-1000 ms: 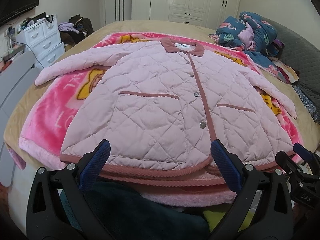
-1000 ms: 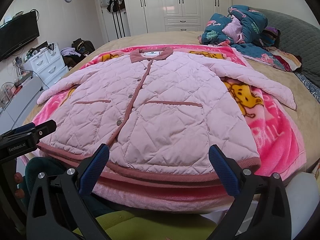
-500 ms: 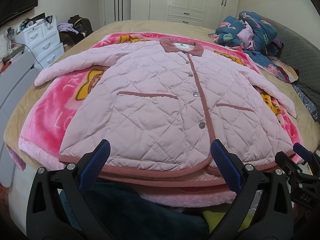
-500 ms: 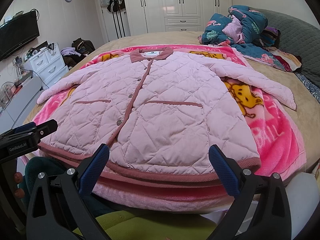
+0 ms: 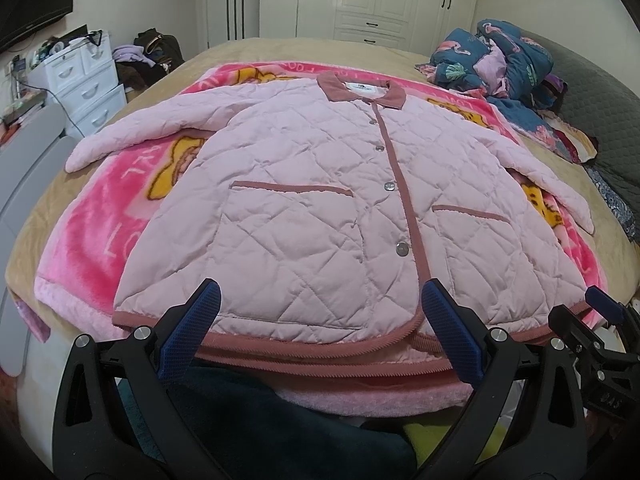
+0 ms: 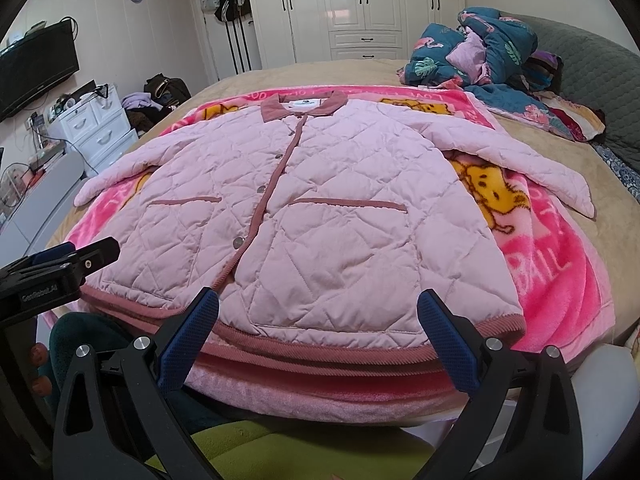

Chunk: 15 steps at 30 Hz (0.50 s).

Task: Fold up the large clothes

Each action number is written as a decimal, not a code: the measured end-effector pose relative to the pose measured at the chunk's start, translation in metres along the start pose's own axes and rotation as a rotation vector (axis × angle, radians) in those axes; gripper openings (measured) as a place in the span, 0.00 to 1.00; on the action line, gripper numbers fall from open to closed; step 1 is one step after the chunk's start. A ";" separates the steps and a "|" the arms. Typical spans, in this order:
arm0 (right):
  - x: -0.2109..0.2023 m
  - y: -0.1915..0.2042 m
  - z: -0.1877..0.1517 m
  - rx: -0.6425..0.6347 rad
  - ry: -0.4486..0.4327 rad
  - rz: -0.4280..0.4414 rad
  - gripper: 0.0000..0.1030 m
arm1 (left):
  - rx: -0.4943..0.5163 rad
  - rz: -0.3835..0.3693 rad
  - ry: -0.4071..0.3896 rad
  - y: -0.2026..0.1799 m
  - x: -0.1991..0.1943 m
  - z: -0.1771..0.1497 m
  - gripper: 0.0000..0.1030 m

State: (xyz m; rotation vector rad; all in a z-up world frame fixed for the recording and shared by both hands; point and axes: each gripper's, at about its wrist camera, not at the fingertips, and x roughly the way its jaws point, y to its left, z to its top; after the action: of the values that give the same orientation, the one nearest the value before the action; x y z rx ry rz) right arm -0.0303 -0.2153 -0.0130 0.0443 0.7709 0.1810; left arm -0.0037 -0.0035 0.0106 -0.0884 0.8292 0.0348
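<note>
A pink quilted jacket (image 5: 320, 200) with a dusty-rose collar, placket and hem lies flat and buttoned on a pink cartoon blanket (image 5: 100, 232), sleeves spread to both sides. It also shows in the right wrist view (image 6: 320, 220). My left gripper (image 5: 318, 320) is open and empty, hovering just before the hem near its left half. My right gripper (image 6: 318, 320) is open and empty, before the hem's right half. Each gripper shows at the edge of the other's view.
The blanket (image 6: 560, 280) lies on a beige bed (image 5: 240, 46). A heap of blue patterned bedding (image 5: 500, 64) sits at the far right. White drawers (image 5: 80, 84) stand left of the bed, wardrobes (image 6: 360, 8) behind it.
</note>
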 end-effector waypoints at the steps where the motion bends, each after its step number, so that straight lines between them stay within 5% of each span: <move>1: 0.001 0.000 -0.001 -0.003 0.001 0.002 0.96 | 0.000 -0.001 -0.002 0.000 0.000 0.000 0.91; 15: 0.016 0.011 0.017 -0.048 0.039 0.058 0.96 | 0.010 -0.002 -0.005 -0.006 0.021 0.027 0.91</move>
State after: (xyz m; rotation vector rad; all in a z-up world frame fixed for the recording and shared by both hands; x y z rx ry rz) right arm -0.0083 -0.2011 -0.0105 0.0180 0.8041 0.2555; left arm 0.0307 -0.0068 0.0135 -0.0795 0.8238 0.0290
